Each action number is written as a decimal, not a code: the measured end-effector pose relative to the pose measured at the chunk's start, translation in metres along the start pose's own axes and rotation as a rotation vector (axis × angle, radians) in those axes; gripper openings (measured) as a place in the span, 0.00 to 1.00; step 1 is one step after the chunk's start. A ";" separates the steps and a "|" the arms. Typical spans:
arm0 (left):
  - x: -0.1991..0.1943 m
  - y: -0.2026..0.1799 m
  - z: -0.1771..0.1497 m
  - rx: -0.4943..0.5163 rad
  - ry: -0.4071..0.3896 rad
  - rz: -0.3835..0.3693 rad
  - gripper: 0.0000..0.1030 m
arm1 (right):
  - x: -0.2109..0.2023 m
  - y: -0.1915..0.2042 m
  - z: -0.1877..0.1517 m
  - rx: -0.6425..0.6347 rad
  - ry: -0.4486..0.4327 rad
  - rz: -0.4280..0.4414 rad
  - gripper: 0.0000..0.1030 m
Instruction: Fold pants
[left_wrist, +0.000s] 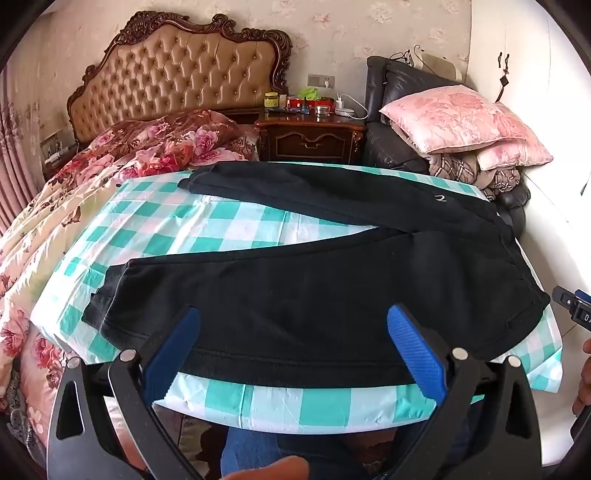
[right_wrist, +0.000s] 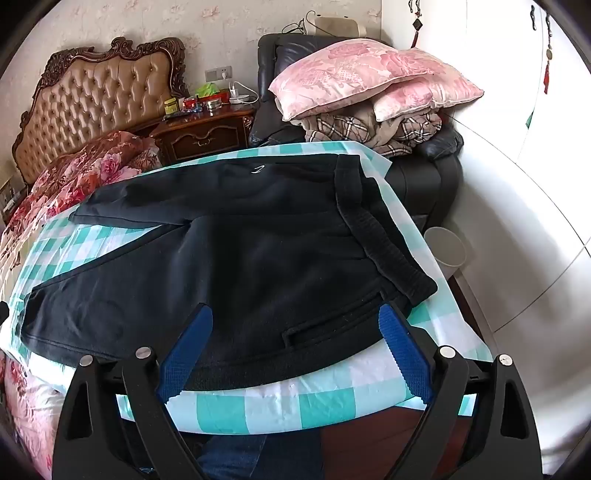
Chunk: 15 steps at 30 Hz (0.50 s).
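Black pants (left_wrist: 314, 280) lie spread flat on a green-and-white checked cloth (left_wrist: 207, 225), legs pointing left and apart in a V, waistband at the right (right_wrist: 384, 243). My left gripper (left_wrist: 295, 325) hovers open over the near leg's lower edge, blue pads (left_wrist: 413, 354) wide apart with nothing pinched. My right gripper (right_wrist: 295, 328) hangs open above the hip part near a pocket slit (right_wrist: 332, 328), close to the waistband corner. Its tip also shows at the right edge of the left wrist view (left_wrist: 572, 306).
A bed with a floral quilt (left_wrist: 110, 170) and tufted headboard (left_wrist: 177, 74) lies to the left. A wooden nightstand (left_wrist: 310, 136) and a dark armchair piled with pink pillows (right_wrist: 369, 77) stand behind. A white bin (right_wrist: 447, 247) sits at the right by the wall.
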<state>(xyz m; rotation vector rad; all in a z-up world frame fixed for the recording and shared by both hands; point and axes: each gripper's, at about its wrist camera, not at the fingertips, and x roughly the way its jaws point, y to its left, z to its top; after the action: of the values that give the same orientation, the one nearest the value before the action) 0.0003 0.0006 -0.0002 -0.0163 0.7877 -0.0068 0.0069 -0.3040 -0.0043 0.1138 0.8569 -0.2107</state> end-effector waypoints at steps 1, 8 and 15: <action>0.000 0.000 0.000 0.000 0.001 0.000 0.99 | 0.000 0.000 0.000 0.000 -0.003 -0.001 0.86; 0.001 0.000 0.000 0.004 0.001 0.004 0.99 | 0.001 0.000 -0.001 -0.001 -0.002 0.004 0.86; 0.003 -0.002 -0.006 0.002 0.002 -0.001 0.99 | -0.002 0.002 -0.002 -0.001 0.004 0.003 0.86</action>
<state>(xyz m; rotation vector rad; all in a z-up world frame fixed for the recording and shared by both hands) -0.0020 -0.0013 -0.0062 -0.0150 0.7895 -0.0085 0.0047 -0.3019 -0.0038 0.1145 0.8610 -0.2069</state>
